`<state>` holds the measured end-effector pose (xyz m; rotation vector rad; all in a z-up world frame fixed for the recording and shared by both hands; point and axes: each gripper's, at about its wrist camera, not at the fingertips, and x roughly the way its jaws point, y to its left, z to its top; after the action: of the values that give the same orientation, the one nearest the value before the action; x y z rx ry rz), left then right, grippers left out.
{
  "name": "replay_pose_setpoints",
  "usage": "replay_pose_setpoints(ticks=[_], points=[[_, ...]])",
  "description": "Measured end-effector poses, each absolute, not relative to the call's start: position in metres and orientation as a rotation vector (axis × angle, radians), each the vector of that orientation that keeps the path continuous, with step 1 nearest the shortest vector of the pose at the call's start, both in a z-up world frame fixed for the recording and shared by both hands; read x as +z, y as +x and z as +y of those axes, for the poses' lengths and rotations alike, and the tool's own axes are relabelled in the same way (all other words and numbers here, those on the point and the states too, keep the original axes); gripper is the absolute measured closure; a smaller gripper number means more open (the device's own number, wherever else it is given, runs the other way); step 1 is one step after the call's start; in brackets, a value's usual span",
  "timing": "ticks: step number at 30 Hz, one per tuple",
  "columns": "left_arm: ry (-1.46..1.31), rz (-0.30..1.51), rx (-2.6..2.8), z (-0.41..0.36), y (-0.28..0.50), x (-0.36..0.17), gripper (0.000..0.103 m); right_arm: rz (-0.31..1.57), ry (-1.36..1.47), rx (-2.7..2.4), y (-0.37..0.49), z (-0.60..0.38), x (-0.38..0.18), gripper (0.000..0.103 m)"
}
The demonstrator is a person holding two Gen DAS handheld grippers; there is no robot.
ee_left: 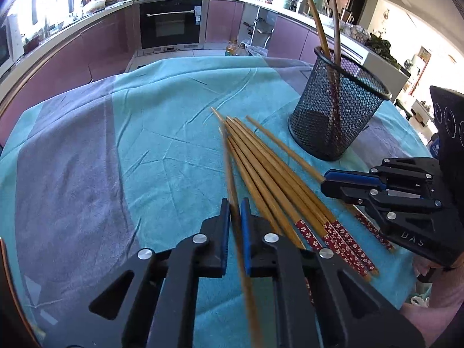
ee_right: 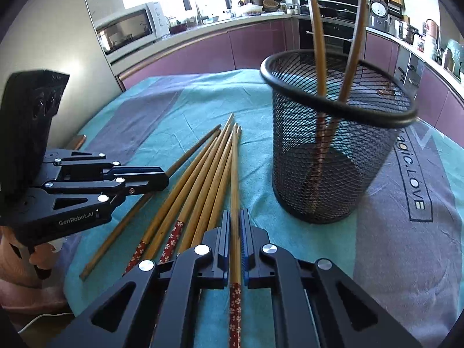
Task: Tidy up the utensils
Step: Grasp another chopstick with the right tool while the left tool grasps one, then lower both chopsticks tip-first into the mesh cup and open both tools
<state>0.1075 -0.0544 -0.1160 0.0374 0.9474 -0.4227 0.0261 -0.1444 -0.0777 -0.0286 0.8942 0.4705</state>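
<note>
Two handheld grippers work over a table covered w/ a teal and grey towel (ee_left: 87, 159), sorting wooden chopsticks into a black wire-mesh holder (ee_right: 333, 156). Step in hand, as I judge it: the pick-up stage, both grippers taking one stick each from the loose pile. The left gripper (ee_left: 235, 208) has its fingers drawn close around a single plain-looking chopstick (ee_left: 232, 174) that runs forward between the blue pads; it's blurred, and looks clamped, tip pointing away toward the pile's far end. The right gripper (ee_right: 235, 220) is likewise closed tight on one chopstick (ee_right: 234, 174), whose red floral-patterned handle end sits back under the gripper body, thin end pointing forward. From the left view the right gripper sits just beside the pile, near the holder's base. The remaining pile of chopsticks (ee_left: 275, 179) lies flat on the towel between the two grippers, roughly six or seven, fanned, thin ends away from the person, red flower handles nearest. The mesh holder stands upright on the towel, right of the pile, near but apart from it. Inside it: two chopsticks (ee_right: 333, 58) already standing, leaning on the rim, crossing low down, thin ends up. Next move probably calls for lifting each held stick, tipping it to vertical, handle end down to match, and lowering through the rim w/o knocking the light holder over.
</note>
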Motion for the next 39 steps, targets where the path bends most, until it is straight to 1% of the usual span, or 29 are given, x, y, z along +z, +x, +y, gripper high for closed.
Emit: replay_pose_setpoints(ticks=[8, 21, 29, 39], points=[[-0.020, 0.861, -0.527, -0.039, 0.088, -0.076, 0.095, 0.781, 0.031, 0.489, 0.008, -0.165, -0.042, 0.097], [-0.109, 0.650, -0.643, -0.025, 0.068, 0.011, 0.096, 0.592, 0.120, 0.494, -0.008, -0.202, 0.015, 0.097], [-0.158, 0.530, -0.671, -0.032, 0.082, 0.056, 0.096, 0.504, 0.114, 0.486, -0.004, -0.213, 0.051, 0.097], [-0.192, 0.462, -0.736, -0.065, 0.105, 0.095, 0.096, 0.422, 0.094, 0.440, 0.007, -0.229, 0.084, 0.097]])
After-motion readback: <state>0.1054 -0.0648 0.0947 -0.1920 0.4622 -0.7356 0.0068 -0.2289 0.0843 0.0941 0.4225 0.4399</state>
